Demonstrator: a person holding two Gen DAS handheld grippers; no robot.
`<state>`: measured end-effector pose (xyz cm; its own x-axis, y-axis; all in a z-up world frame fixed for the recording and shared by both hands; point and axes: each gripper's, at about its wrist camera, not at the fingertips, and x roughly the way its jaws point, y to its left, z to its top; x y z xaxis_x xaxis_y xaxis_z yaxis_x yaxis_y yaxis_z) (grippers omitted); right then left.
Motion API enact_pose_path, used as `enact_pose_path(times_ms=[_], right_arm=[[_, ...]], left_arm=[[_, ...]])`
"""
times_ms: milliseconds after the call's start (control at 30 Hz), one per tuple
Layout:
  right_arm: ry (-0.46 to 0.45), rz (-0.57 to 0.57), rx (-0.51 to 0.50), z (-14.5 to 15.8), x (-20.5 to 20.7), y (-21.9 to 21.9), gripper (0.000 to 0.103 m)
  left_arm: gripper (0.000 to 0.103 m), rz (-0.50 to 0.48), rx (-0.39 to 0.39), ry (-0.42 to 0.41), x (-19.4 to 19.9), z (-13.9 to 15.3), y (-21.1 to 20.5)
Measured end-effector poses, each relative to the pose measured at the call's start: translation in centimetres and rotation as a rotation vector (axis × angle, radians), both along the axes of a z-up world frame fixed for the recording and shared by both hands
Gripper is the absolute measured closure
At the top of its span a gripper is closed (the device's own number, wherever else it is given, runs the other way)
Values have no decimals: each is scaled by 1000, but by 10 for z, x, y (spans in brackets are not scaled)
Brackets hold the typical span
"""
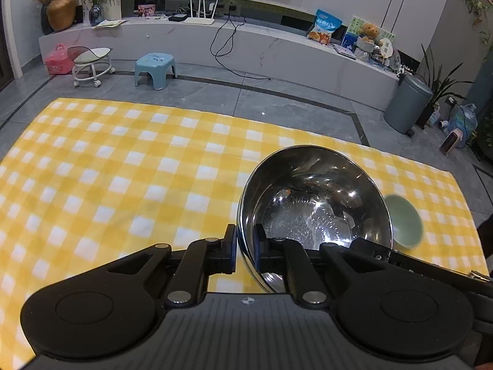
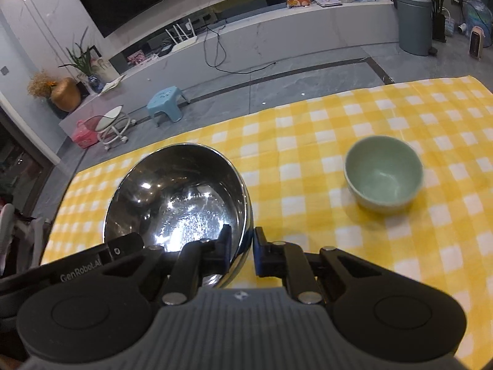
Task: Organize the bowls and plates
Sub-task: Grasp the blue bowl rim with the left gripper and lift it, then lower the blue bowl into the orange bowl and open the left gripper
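Observation:
A large shiny steel bowl (image 1: 311, 206) hangs above the yellow checked cloth (image 1: 123, 169), gripped on opposite sides of its rim. My left gripper (image 1: 245, 245) is shut on the bowl's left rim, one pad outside the wall and one inside. My right gripper (image 2: 242, 246) is shut on the right rim of the steel bowl (image 2: 178, 197) in the same way. A small pale green bowl (image 2: 383, 174) stands upright on the yellow checked cloth (image 2: 308, 160) to the right of the steel bowl; in the left wrist view the green bowl (image 1: 406, 223) peeks out behind the steel bowl.
Beyond the cloth's far edge lies grey tiled floor with a blue stool (image 1: 155, 69), a small wheeled seat (image 1: 92, 63) and a pink box (image 1: 58, 60). A grey bin (image 1: 406, 103) stands at the right by a long white ledge (image 1: 246, 43).

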<state>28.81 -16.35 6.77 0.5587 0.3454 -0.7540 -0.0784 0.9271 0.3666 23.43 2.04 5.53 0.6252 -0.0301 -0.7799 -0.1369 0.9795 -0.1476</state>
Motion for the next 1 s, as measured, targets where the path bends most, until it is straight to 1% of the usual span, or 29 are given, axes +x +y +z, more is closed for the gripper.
enact_pose_path(times_ms=[167, 333, 533, 633, 733, 800, 867, 1000], right_arm=[[-7, 6, 27, 15, -47, -15, 91], [-14, -4, 61, 22, -91, -33, 91], [-26, -34, 122, 29, -143, -61, 91], [-42, -52, 141, 31, -164, -73, 90], [-51, -78, 146, 29, -183, -86, 91], [-52, -111, 156, 25, -195, -95, 91], [-45, -136, 160, 20, -203, -105, 91], [-23, -173, 159, 10, -211, -118, 90]], left_arm=[[92, -18, -6, -22, -38, 15, -5], [92, -25, -17, -43, -78, 20, -13], [92, -16, -93, -81, -123, 24, -16], [93, -20, -109, -102, -141, 24, -23], [93, -49, -86, -118, -158, 21, -37], [93, -66, -91, -107, -164, 15, -45], [93, -72, -114, -84, -167, 7, -50], [94, -79, -139, -30, -164, -11, -59]])
